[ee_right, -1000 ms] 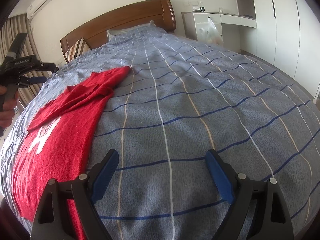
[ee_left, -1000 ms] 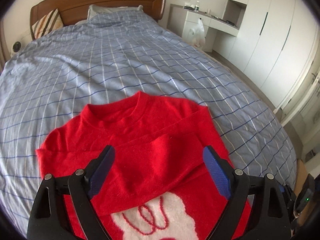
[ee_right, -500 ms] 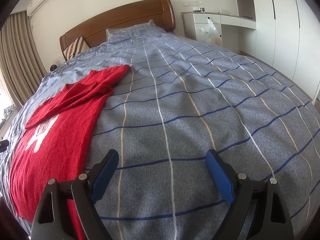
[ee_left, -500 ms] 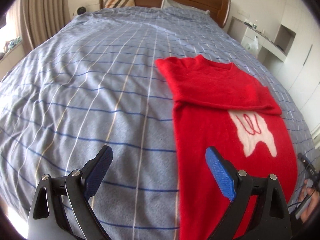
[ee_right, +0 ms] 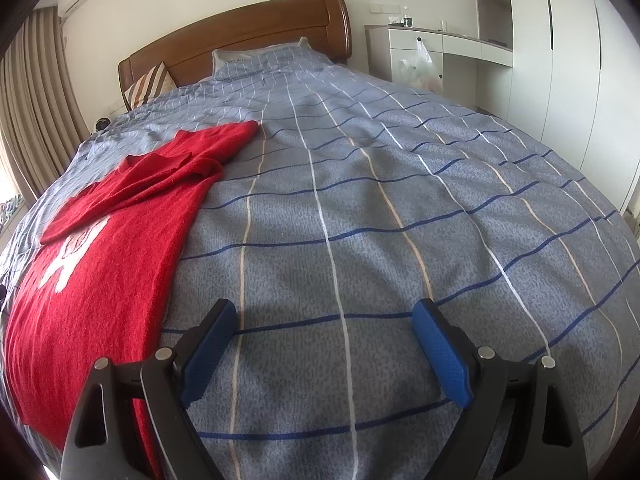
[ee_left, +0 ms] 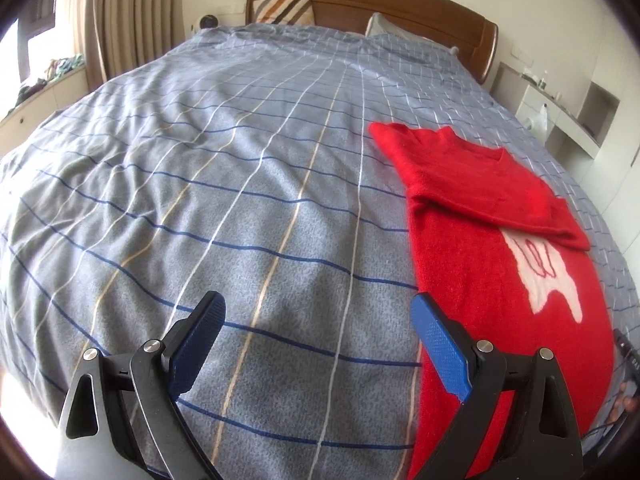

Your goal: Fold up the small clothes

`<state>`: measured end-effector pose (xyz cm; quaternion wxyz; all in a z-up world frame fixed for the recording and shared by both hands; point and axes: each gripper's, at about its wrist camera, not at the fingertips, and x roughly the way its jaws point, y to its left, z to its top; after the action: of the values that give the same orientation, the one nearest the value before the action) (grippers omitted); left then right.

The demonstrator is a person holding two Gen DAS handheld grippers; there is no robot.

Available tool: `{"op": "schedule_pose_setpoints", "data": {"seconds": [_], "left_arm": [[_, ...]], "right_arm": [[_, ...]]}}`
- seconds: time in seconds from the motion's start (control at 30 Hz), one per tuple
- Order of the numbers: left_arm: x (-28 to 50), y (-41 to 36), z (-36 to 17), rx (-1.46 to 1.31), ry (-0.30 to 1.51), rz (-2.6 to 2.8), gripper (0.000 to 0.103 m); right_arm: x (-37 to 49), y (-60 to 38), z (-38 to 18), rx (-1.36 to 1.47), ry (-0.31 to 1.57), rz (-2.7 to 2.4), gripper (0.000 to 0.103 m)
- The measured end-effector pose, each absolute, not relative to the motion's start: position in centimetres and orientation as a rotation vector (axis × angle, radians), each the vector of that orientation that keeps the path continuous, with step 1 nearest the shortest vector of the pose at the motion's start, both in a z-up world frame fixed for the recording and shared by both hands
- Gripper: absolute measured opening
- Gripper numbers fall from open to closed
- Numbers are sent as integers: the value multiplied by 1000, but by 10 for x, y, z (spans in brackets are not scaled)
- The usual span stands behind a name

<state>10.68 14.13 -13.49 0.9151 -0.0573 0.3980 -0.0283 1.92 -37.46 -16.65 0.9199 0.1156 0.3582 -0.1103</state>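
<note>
A small red sweater (ee_left: pixel 492 240) with a white figure on its front lies flat on the blue checked bedspread (ee_left: pixel 240 184), its sleeves folded across the chest. In the left wrist view it fills the right side, and my left gripper (ee_left: pixel 316 312) hangs open over bare bedspread just left of its lower edge, holding nothing. Seen from the right wrist, the sweater (ee_right: pixel 112 236) lies at the left. My right gripper (ee_right: pixel 324 320) stands open above the bedspread (ee_right: pixel 400 208) to the sweater's right, with nothing between its fingers.
A wooden headboard (ee_right: pixel 240 40) and pillows (ee_left: pixel 284 8) close the far end of the bed. Curtains (ee_left: pixel 128 16) hang at the left; white cupboards and a desk (ee_right: pixel 452 52) stand at the right. A hand on a dark handle (ee_left: pixel 624 384) shows at the lower right edge.
My left gripper has swung off the sweater to the bare bedspread on its left and come lower, staying open. The right gripper has kept still.
</note>
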Motion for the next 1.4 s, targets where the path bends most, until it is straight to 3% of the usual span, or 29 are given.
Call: {"op": "schedule_pose_setpoints", "data": {"seconds": [0.17,0.3,0.4,0.5,0.67,0.93,1.1,1.3,1.4], "left_arm": [[101,151,-138,-84,803,-28,95],[93,154,-143,-53,775,-29,95],[87,156,-151,-48,761,-25,95],[79,162,-163,-56,763,-19,95],[77,177,-156,-123,729,-17,98],[85,189,-162,-198,739,4,99],[84,182,-162,-156,738,1,99],[83,179,-163,-137,740,12,99],[81,177,-162,-120,737,15,99]], "right_arm": [[10,-378,-148,261,689,-215,90],[24,-358,-97,167,668,-124,89],[61,-342,-59,267,705,82,85],[123,-329,-51,441,844,274,66],[207,-337,-96,718,1023,229,41],[245,-339,-158,975,1163,89,35],[235,-337,-158,967,1109,46,2],[210,-334,-151,869,1077,3,1],[208,-338,-155,917,1034,51,9]]}}
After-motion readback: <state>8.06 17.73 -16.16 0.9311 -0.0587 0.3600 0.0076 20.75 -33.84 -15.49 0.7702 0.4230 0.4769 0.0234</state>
